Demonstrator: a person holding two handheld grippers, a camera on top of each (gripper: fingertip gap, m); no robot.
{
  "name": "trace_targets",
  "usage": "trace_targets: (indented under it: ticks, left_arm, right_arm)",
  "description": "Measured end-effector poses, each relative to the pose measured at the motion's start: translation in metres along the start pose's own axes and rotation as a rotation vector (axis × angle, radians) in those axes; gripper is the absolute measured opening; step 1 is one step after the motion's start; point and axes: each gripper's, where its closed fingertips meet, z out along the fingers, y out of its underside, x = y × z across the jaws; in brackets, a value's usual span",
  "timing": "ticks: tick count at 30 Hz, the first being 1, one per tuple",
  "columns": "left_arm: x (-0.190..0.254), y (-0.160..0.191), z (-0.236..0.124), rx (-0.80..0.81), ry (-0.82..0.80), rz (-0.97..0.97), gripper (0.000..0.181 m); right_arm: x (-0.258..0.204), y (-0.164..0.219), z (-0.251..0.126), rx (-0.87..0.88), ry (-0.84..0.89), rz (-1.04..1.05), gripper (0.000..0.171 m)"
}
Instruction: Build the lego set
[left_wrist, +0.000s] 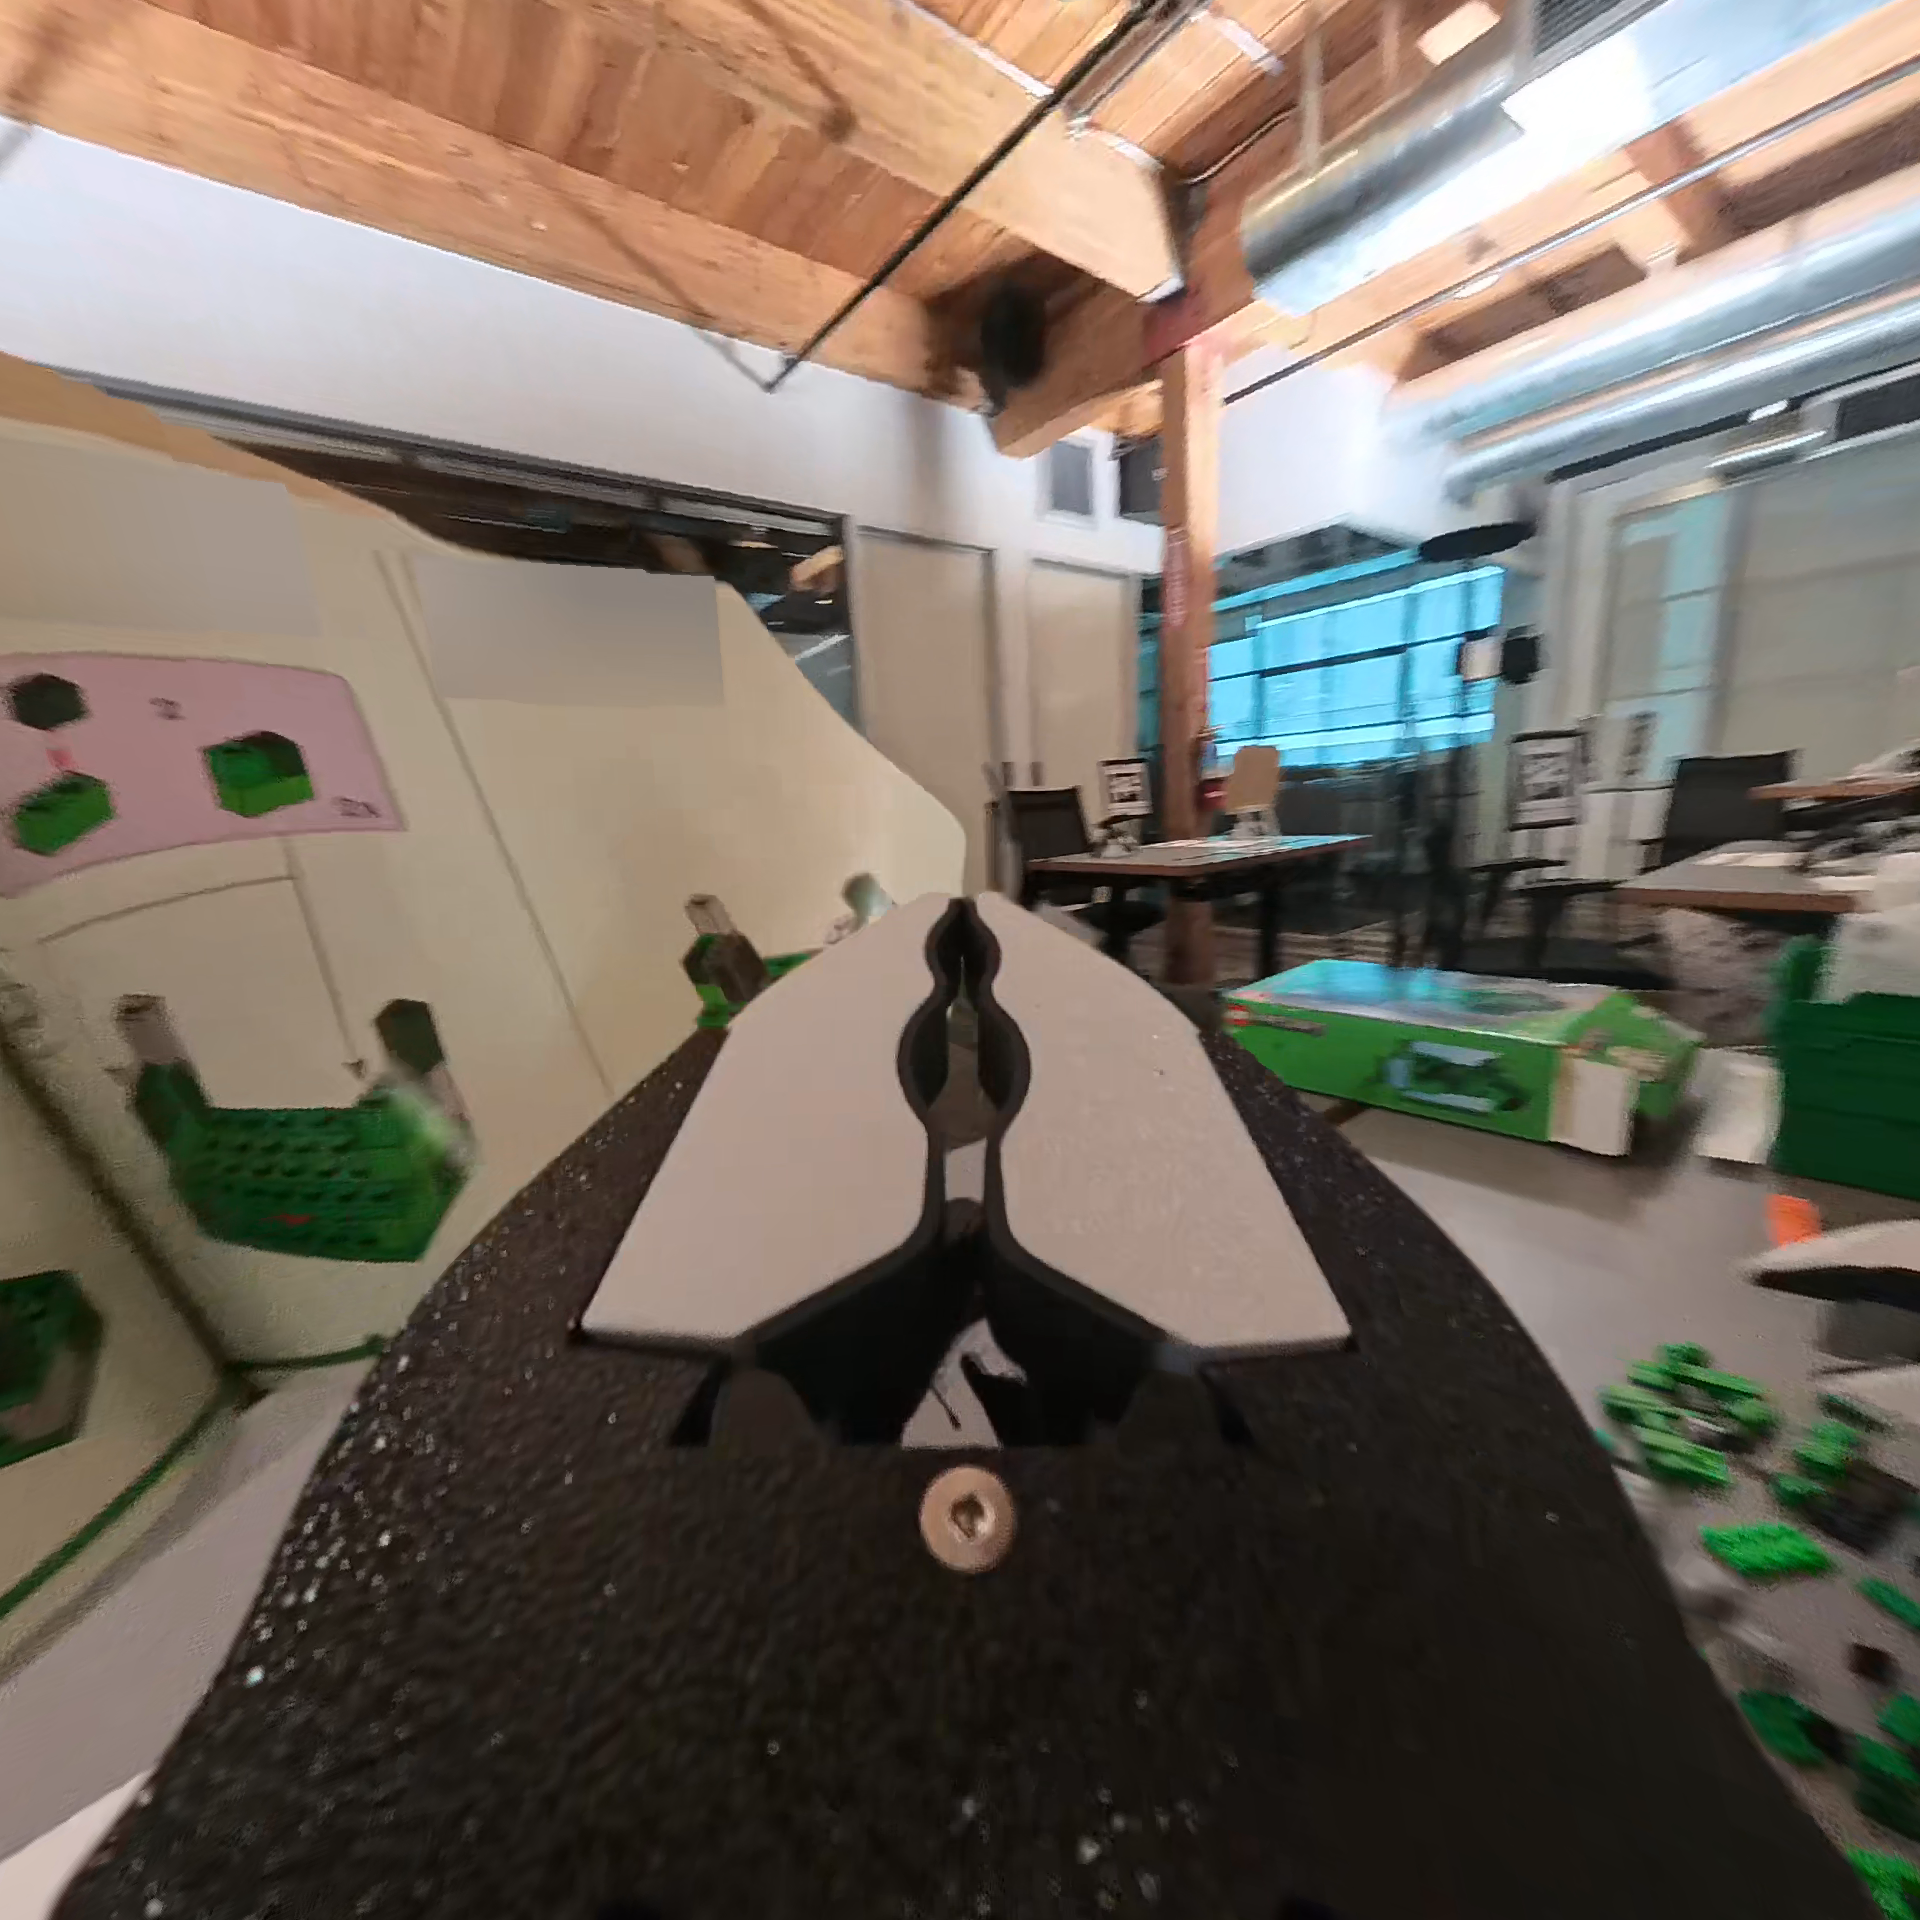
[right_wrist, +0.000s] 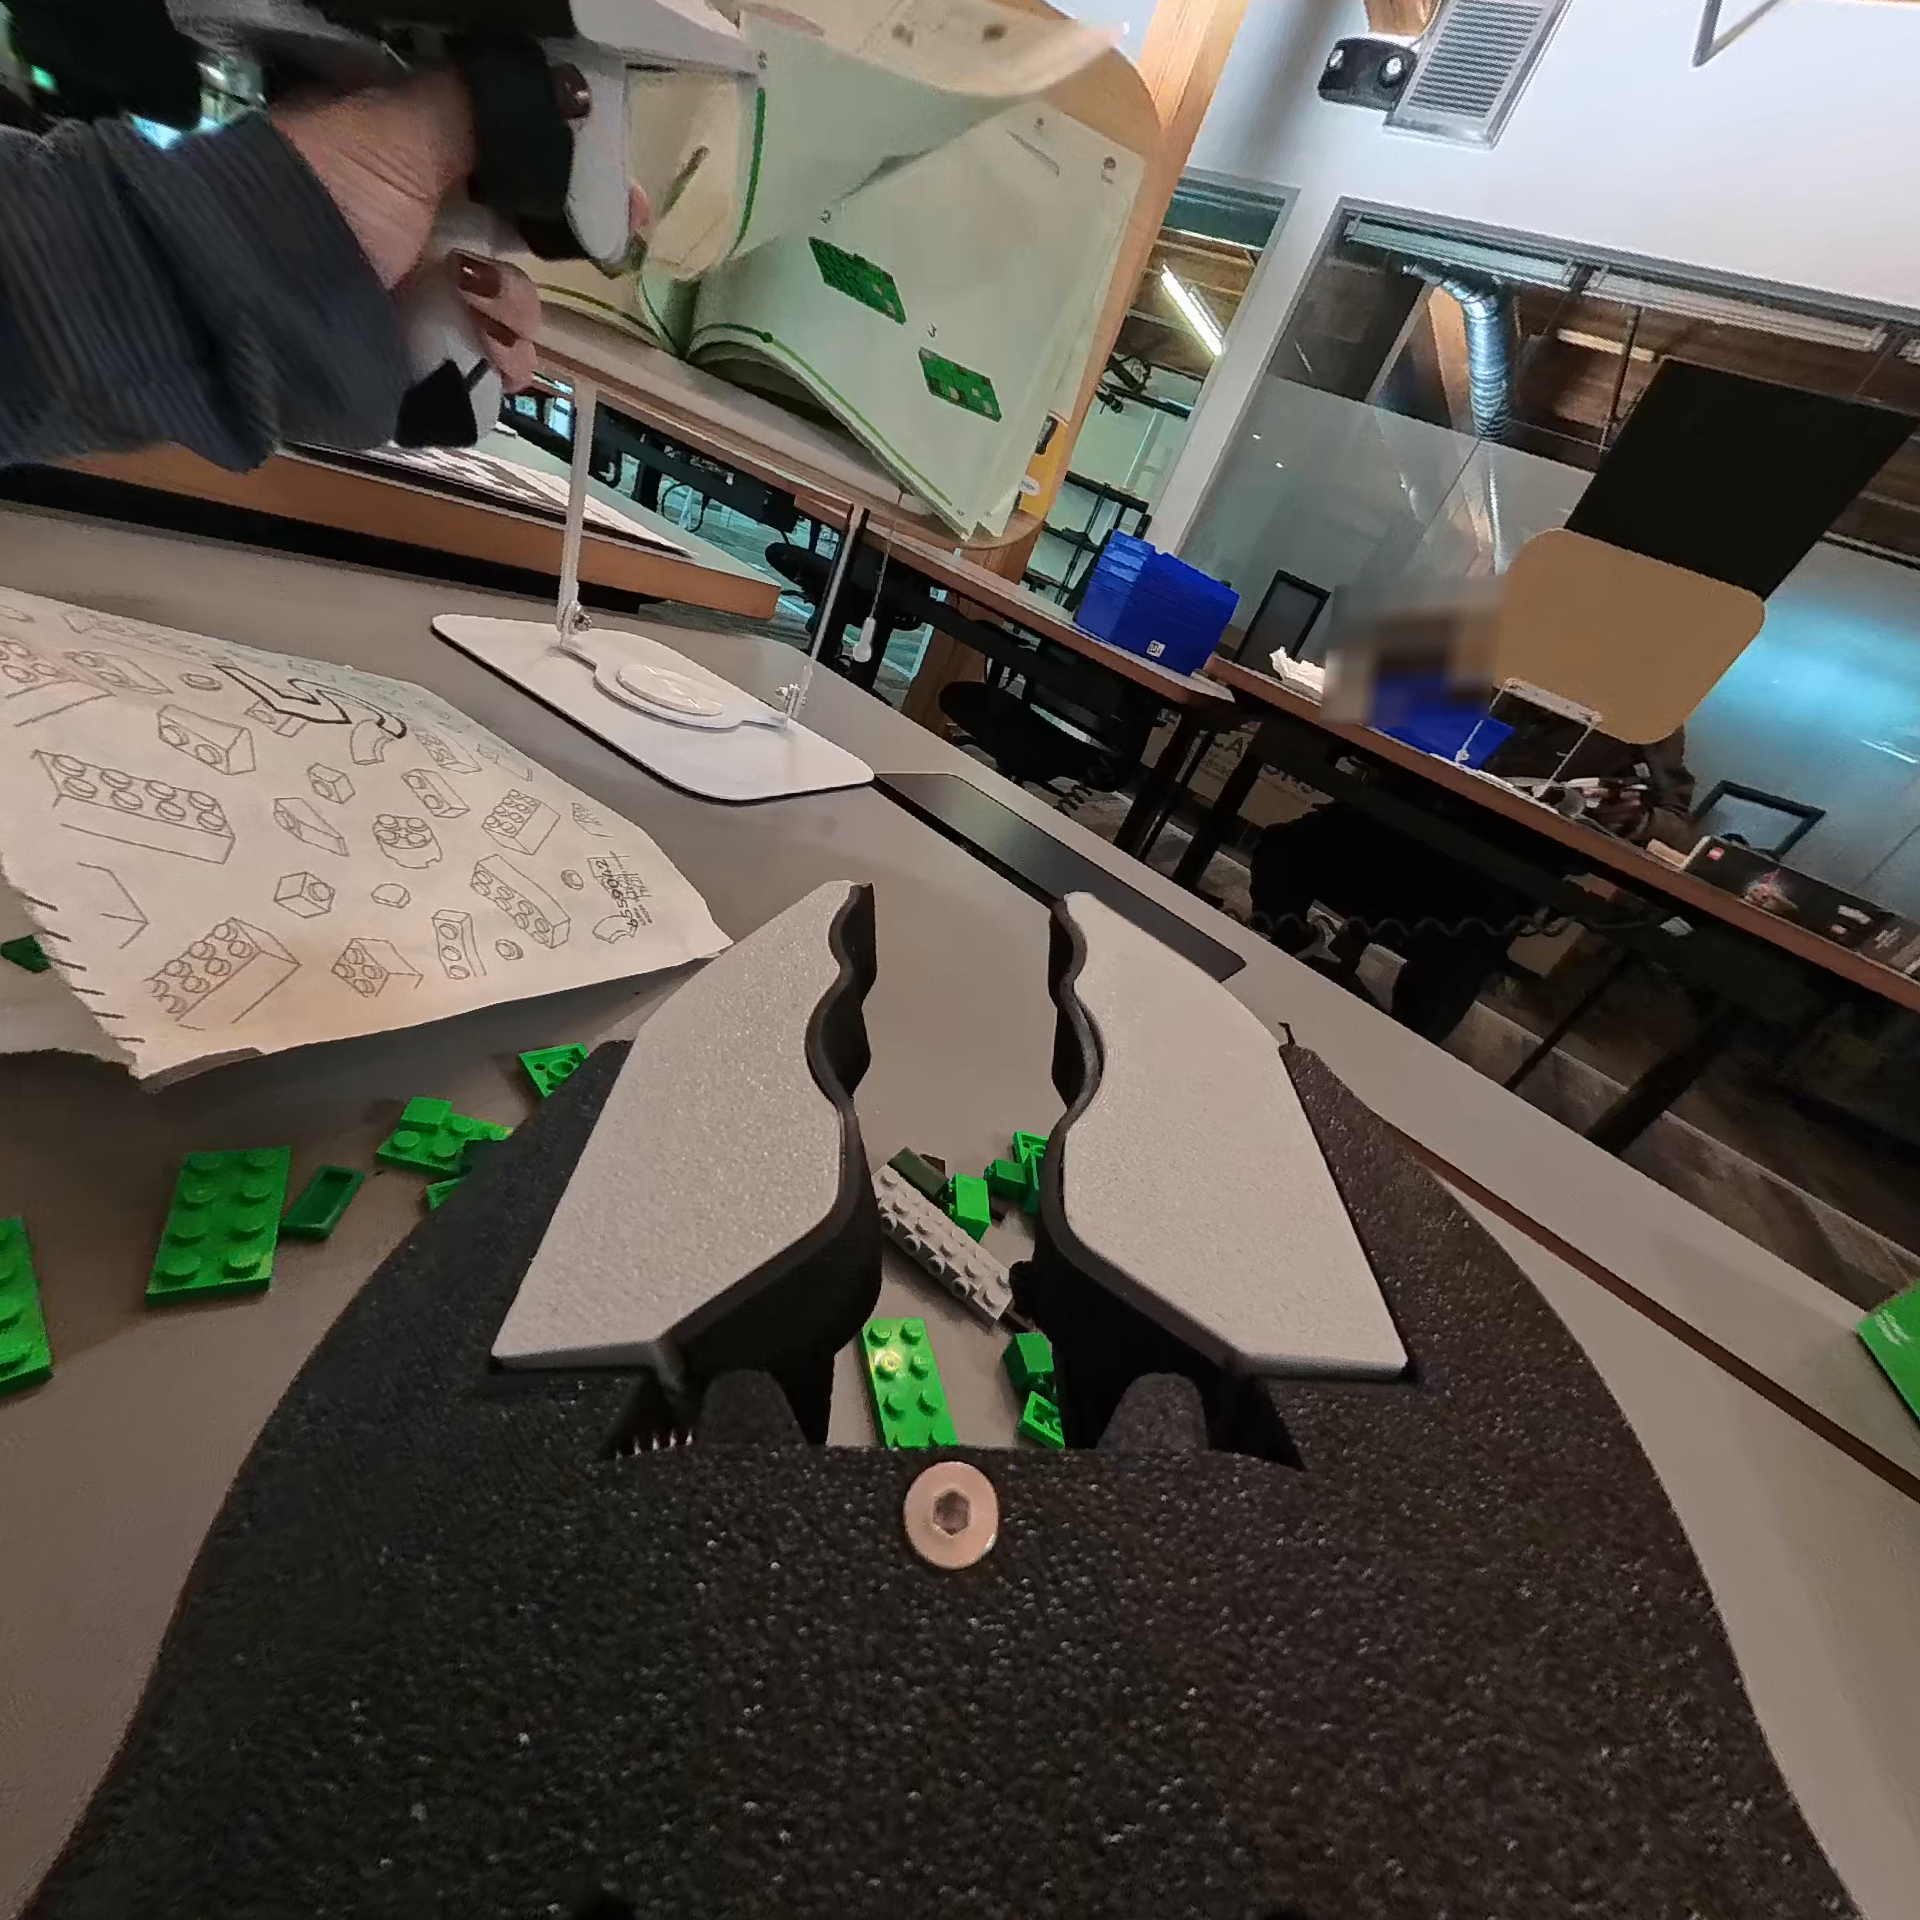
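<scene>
**Two grippers, one raised at the booklet, one low over the bricks**

Two hand-held grippers in use. Left gripper (left_wrist: 966, 914): fingers pressed together at the tips, nothing visibly between them; it is lifted off the table and pointed at the open instruction booklet (left_wrist: 343, 831). In the right wrist view the same gripper (right_wrist: 613, 197) sits against the booklet's (right_wrist: 914, 301) turned pages, held by a person's hand (right_wrist: 416, 177) in a dark sleeve.

Right gripper (right_wrist: 961, 925): fingers apart, empty, hanging low over the grey table (right_wrist: 1558, 1382). Seen through its gap: a grey studded plate (right_wrist: 940, 1242), a green plate (right_wrist: 906, 1380), several small green bricks (right_wrist: 992, 1195).

Further green plates (right_wrist: 218, 1221) lie loose on the table to the gripper's left, just beside a torn paper bag (right_wrist: 301, 821) printed with brick outlines. Beyond the bag, the booklet rests on a white stand (right_wrist: 665, 717). A green set box (left_wrist: 1455, 1049) lies farther back on the table.
</scene>
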Motion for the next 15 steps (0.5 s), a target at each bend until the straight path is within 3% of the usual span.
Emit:
trace_targets:
  ticks: [1, 7, 15]
  left_arm:
    - [0.006, 0.0, -0.001, 0.005, 0.062, -0.04, 0.0]
    - [0.017, 0.002, -0.009, 0.02, 0.316, -0.27, 0.0]
    - [0.025, 0.007, -0.012, -0.024, 0.486, -0.325, 0.0]
  right_arm:
    - [-0.001, -0.001, -0.001, 0.003, 0.0, -0.006, 0.031]
    - [-0.006, 0.001, 0.001, -0.019, -0.004, -0.069, 0.032]
    - [-0.008, 0.007, 0.005, -0.062, 0.009, -0.134, 0.032]
